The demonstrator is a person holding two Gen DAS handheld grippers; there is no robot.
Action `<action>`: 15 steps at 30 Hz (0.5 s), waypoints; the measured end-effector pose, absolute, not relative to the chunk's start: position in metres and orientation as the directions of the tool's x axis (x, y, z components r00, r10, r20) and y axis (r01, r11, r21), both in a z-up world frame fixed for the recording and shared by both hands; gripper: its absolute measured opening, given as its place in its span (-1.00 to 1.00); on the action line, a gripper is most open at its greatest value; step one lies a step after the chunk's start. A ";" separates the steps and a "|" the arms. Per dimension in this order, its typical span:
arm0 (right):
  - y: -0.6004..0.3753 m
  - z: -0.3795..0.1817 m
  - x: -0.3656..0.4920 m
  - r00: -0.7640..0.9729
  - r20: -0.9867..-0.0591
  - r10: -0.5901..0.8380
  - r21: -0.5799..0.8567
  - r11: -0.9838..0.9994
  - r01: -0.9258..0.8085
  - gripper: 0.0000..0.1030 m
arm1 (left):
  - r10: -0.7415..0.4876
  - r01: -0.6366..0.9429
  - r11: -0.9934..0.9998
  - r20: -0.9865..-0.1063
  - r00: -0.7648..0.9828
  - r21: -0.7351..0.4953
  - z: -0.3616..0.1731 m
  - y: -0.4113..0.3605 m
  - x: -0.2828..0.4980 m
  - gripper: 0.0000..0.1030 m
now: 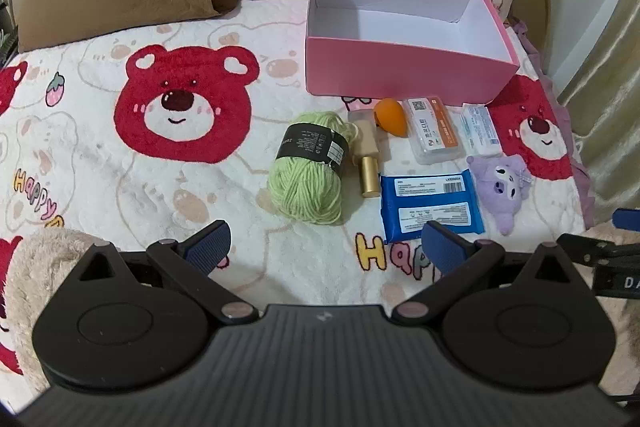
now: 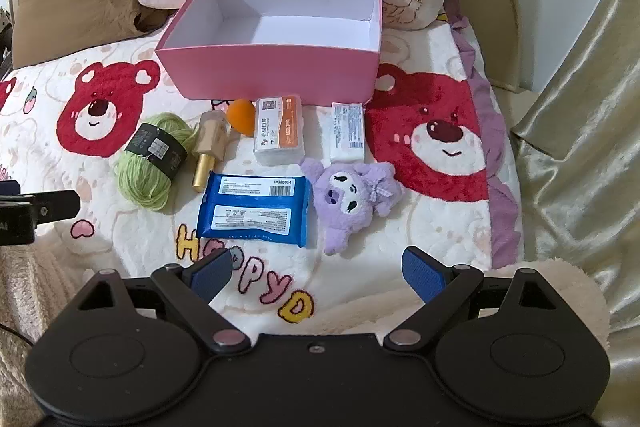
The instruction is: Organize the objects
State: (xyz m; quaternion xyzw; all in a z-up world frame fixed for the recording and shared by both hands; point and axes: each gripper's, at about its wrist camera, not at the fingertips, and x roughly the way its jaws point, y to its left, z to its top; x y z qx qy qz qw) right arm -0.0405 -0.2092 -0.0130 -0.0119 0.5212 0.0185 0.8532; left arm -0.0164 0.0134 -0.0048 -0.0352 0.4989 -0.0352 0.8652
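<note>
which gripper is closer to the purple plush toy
Right. The right gripper sits open just short of the purple plush toy; the left gripper sits further left, nearer the yarn.

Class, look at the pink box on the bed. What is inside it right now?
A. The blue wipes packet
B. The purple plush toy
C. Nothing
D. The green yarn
C: the pink box shows only bare white walls and floor, while the yarn, plush toy and wipes packet lie on the blanket in front of it.
</note>
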 end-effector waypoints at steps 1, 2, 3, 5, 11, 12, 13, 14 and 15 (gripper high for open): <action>-0.209 -0.013 -0.041 0.460 -0.888 0.023 0.002 0.999 -0.046 0.82 | -0.091 0.027 0.996 -0.860 0.501 -0.090 -0.005 0.013 -0.016 1.00; -0.209 -0.012 -0.041 0.466 -0.885 0.028 0.009 0.999 -0.043 0.82 | -0.088 0.028 0.996 -0.858 0.505 -0.086 -0.005 0.013 -0.017 1.00; -0.210 -0.012 -0.041 0.469 -0.882 0.034 0.018 0.999 -0.039 0.82 | -0.089 0.036 0.996 -0.854 0.512 -0.082 -0.005 0.014 -0.017 1.00; -0.211 -0.011 -0.041 0.474 -0.879 0.044 0.030 0.999 -0.037 0.82 | -0.094 0.040 0.995 -0.843 0.529 -0.086 -0.005 0.017 -0.017 0.99; -0.213 -0.014 -0.040 0.469 -0.882 0.040 0.027 0.999 -0.036 0.82 | -0.106 0.003 0.992 -0.842 0.529 -0.123 -0.006 0.031 -0.014 0.97; -0.213 -0.014 -0.039 0.468 -0.883 0.040 0.028 0.999 -0.034 0.82 | -0.110 0.003 0.992 -0.843 0.526 -0.127 -0.007 0.032 -0.014 0.97; -0.213 -0.014 -0.040 0.469 -0.882 0.039 0.028 0.999 -0.032 0.82 | -0.107 0.003 0.992 -0.844 0.525 -0.124 -0.007 0.032 -0.014 0.97; -0.214 -0.014 -0.040 0.470 -0.882 0.039 0.028 0.999 -0.032 0.82 | -0.101 0.003 0.993 -0.845 0.526 -0.117 -0.007 0.032 -0.014 0.97; -0.214 -0.014 -0.040 0.473 -0.880 0.041 0.028 0.999 -0.034 0.82 | -0.096 0.005 0.994 -0.844 0.527 -0.110 -0.007 0.031 -0.015 0.97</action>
